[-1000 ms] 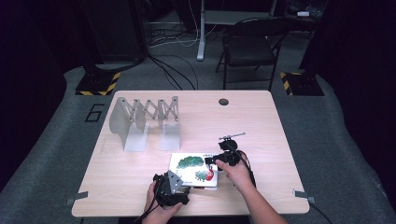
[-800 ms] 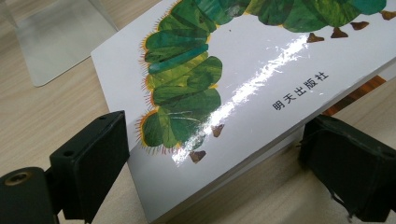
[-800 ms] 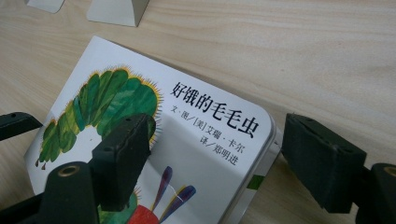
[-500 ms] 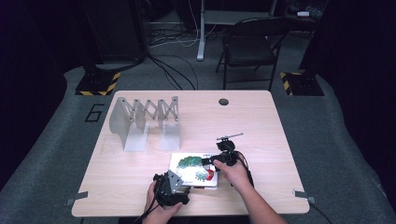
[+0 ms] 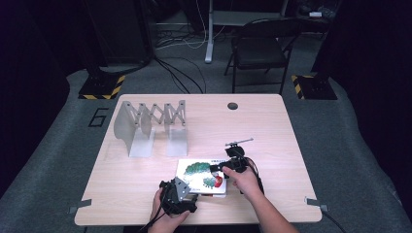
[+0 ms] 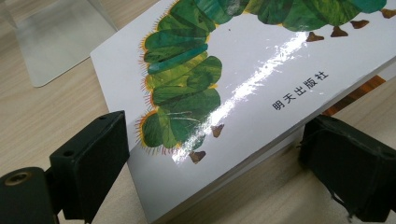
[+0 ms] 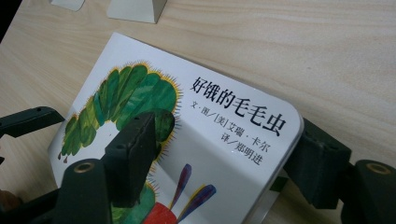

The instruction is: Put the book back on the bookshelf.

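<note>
A white picture book (image 5: 197,171) with a green caterpillar on its cover lies near the table's front edge. My left gripper (image 5: 186,188) is at the book's front-left corner. In the left gripper view that corner of the book (image 6: 243,79) runs between the left gripper's (image 6: 217,140) wide jaws, which stand open. My right gripper (image 5: 218,173) reaches over the book's right side. In its own view the rounded corner of the book (image 7: 224,116) sits between the right gripper's (image 7: 226,142) jaws. They have just been closing and stand apart, one over the cover, one past the edge.
A grey accordion book rack (image 5: 150,121) stands at the table's back left; its base plates (image 6: 51,42) lie close behind the book. A round cable hole (image 5: 232,106) is at the table's (image 5: 262,131) far edge. A folding chair (image 5: 260,48) stands beyond the table.
</note>
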`<state>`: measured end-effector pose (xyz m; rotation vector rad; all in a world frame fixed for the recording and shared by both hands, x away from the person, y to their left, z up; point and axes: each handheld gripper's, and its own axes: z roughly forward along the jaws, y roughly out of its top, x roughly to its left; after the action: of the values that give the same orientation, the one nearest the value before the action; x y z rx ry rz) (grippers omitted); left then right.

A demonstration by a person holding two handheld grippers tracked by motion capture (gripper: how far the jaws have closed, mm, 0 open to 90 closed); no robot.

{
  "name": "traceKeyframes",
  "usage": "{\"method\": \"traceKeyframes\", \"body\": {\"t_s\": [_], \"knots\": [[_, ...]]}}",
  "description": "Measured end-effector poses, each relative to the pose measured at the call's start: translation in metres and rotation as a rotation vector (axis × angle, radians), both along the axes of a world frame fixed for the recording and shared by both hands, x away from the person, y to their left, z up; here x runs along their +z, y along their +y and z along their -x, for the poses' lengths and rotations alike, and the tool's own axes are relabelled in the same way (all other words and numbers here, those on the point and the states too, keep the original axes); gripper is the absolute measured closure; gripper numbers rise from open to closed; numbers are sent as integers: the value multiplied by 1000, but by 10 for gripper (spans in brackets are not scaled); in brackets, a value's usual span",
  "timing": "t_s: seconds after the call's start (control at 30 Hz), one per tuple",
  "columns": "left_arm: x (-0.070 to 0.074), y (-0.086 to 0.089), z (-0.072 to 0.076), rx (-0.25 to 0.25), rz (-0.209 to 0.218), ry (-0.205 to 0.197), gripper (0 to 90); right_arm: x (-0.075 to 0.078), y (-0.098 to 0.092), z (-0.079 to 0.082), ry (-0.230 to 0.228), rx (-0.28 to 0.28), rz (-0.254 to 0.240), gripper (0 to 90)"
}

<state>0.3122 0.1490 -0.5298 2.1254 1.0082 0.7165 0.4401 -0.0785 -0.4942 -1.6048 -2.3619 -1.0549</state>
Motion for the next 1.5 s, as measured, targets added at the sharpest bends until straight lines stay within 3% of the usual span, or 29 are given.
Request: {"method": "traceKeyframes", "body": {"t_s": [0.13, 0.33, 0.53, 0.73, 0.9, 1.07, 1.33, 1.5], "knots": [[0, 0, 0, -2, -1, -1, 83, 1, -1, 0, -11, 3, -15, 312], [0, 0, 0, 2, -1, -7, 91, 4, 0, -2, 1, 27, 6, 291], [0, 1, 0, 1, -3, -6, 93, 2, -1, -10, 46, 29, -31, 260], [1, 1, 0, -10, -1, 5, 93, 1, 3, -14, 77, 40, -25, 214], [1, 2, 0, -7, 4, 5, 97, 7, 5, -14, 75, 48, 14, 262], [1, 2, -1, -5, 0, 2, 108, 15, 9, -11, 64, 60, 47, 229], [0, 1, -1, 9, 8, -10, 109, 24, 10, -10, 92, 78, 78, 348], [0, 2, -1, 7, 9, -8, 109, 27, 9, -11, 103, 77, 74, 375]]}}
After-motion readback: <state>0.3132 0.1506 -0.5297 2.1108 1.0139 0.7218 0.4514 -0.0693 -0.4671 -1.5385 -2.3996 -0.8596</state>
